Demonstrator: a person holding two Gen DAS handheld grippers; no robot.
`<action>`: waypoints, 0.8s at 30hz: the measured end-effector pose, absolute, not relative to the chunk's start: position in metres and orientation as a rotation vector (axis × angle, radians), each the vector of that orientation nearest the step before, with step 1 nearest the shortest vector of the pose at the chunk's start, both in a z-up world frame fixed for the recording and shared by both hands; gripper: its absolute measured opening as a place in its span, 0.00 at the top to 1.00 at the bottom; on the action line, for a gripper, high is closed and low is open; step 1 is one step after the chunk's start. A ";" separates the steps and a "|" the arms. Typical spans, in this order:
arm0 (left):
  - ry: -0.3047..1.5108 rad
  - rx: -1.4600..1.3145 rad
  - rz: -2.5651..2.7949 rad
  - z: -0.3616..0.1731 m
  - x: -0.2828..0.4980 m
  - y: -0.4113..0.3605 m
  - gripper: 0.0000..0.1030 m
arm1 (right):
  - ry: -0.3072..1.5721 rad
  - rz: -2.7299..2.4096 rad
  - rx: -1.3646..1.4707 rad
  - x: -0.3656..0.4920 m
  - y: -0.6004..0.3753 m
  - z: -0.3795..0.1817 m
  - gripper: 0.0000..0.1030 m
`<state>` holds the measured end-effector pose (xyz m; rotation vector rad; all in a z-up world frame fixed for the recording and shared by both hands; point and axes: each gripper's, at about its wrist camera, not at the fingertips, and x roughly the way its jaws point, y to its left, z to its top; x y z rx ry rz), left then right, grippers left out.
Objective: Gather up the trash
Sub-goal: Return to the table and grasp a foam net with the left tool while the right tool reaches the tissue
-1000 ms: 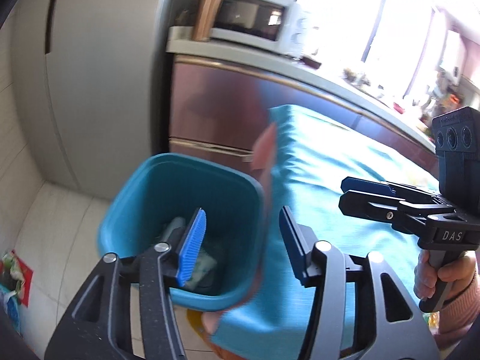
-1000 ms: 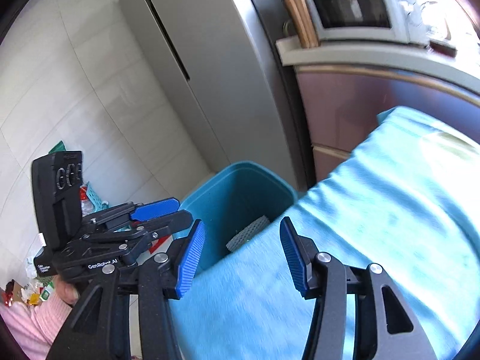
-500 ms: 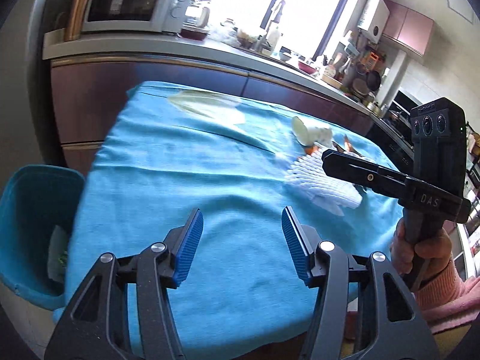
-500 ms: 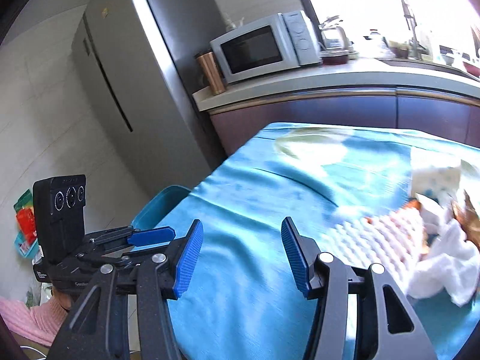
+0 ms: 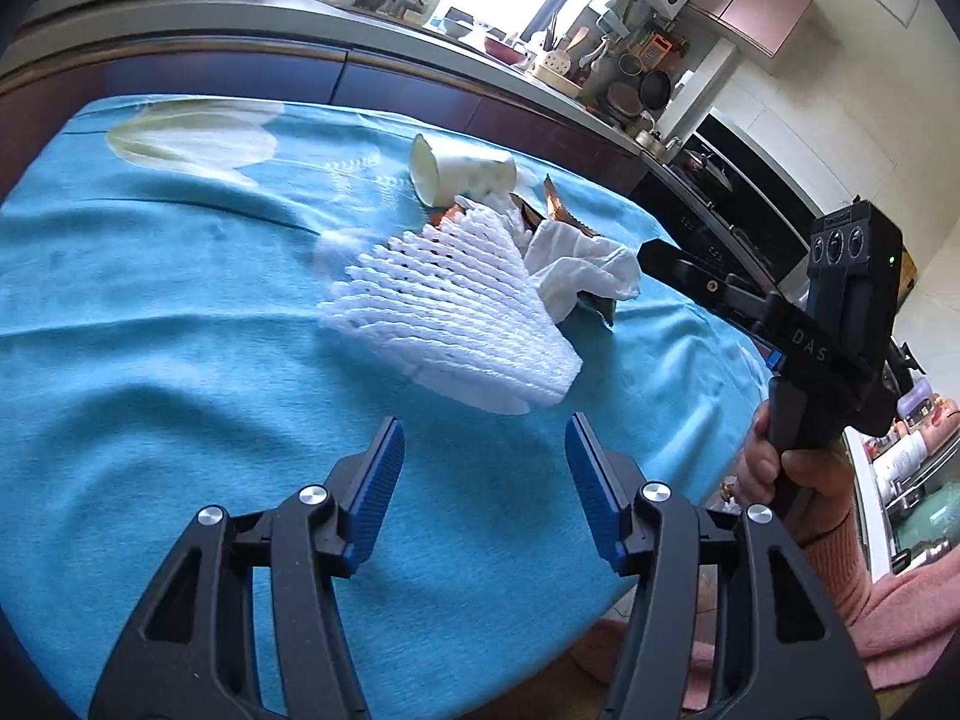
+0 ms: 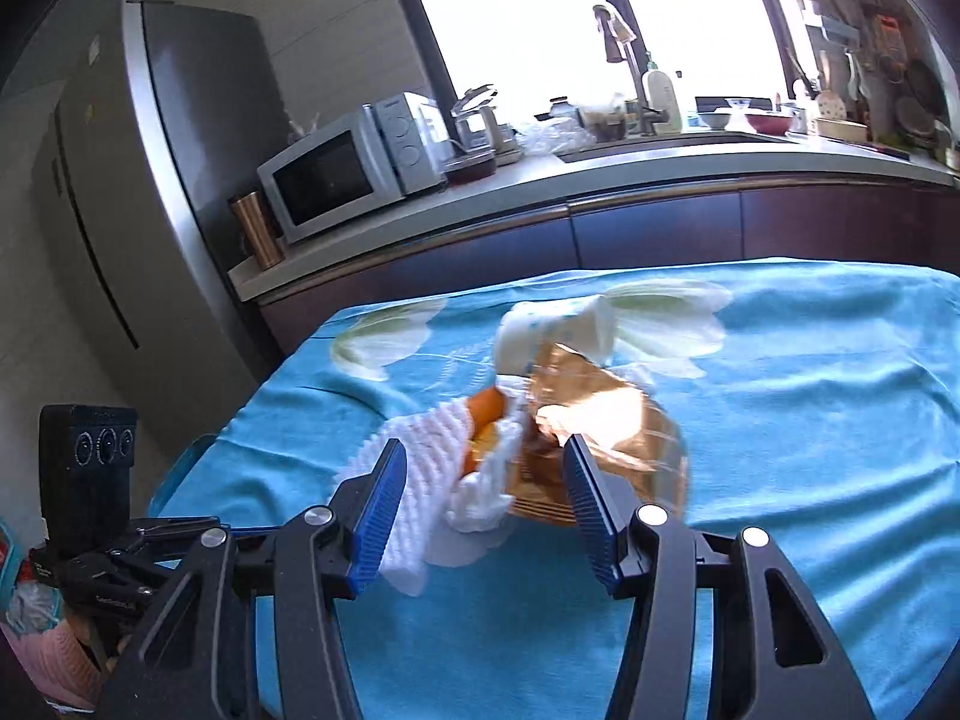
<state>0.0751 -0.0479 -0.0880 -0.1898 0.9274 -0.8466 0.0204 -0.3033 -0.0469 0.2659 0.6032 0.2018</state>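
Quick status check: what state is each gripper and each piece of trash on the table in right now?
Left gripper: open, empty, above the cloth.
Right gripper: open, nothing gripped.
Paper cup: tipped on its side.
Foam net: lying flattened on the cloth.
Tissue: crumpled, beside the net.
Brown wrapper: crumpled, in the pile.
Tablecloth: spread, wrinkled.

White foam net [image 5: 456, 312], turquoise tablecloth [image 5: 150, 360]
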 end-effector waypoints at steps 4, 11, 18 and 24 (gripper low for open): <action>0.947 -0.207 -0.867 -0.088 0.082 -0.062 0.44 | 0.630 0.147 0.256 0.025 -0.318 -0.061 0.50; 0.999 -0.236 -0.845 -0.092 0.097 -0.064 0.43 | 0.633 0.124 0.206 0.032 -0.326 -0.067 0.53; 1.049 -0.294 -0.835 -0.103 0.109 -0.066 0.43 | 0.599 0.125 0.221 0.021 -0.343 -0.064 0.54; 1.060 -0.306 -0.815 -0.103 0.115 -0.066 0.60 | 0.638 0.146 0.138 0.033 -0.329 -0.072 0.58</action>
